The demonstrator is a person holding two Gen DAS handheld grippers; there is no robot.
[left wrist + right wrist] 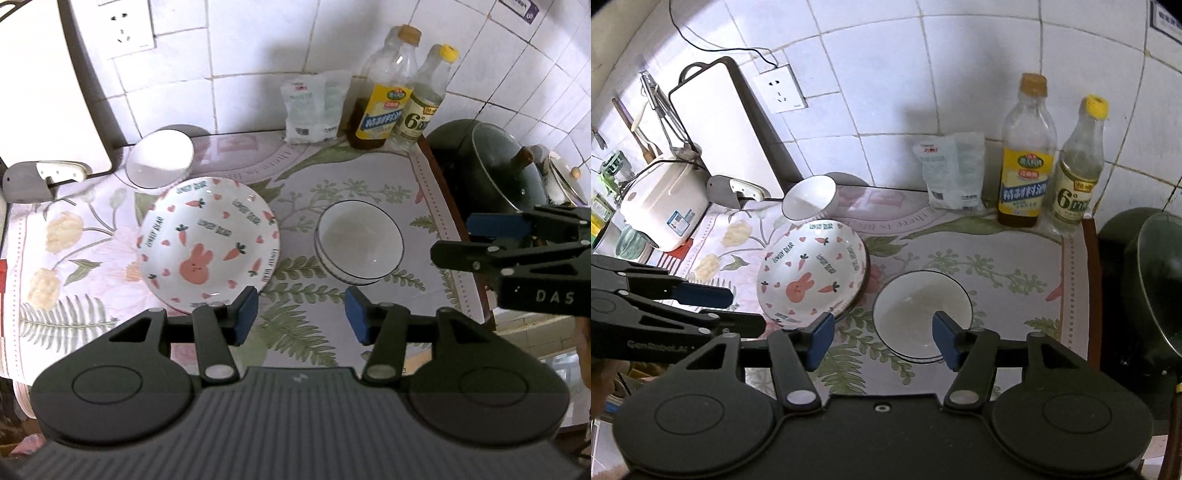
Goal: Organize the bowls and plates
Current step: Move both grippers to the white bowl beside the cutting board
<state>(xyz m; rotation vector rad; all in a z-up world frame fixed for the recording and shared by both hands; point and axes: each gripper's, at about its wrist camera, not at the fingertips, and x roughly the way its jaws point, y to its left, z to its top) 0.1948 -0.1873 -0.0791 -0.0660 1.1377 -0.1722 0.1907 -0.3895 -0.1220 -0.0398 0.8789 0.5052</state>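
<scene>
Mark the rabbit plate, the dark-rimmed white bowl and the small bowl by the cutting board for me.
rabbit plate (207, 243): left wrist view, on its patterned inner face.
dark-rimmed white bowl (916, 306): right wrist view, on its inside bottom.
small bowl (809, 199): right wrist view, on its white interior.

Bottle labels (1025, 184) are too blurry to read properly, same with the print on the white packet (951, 173). The lidded pot (1156, 280) gets chopped off at the right edge of the right wrist view. The rabbit plate (208, 245) has its near rim hidden behind the left hand-held gripper (301, 317). Clutter at far left around the rice cooker (661, 208) is too small to make out.
</scene>
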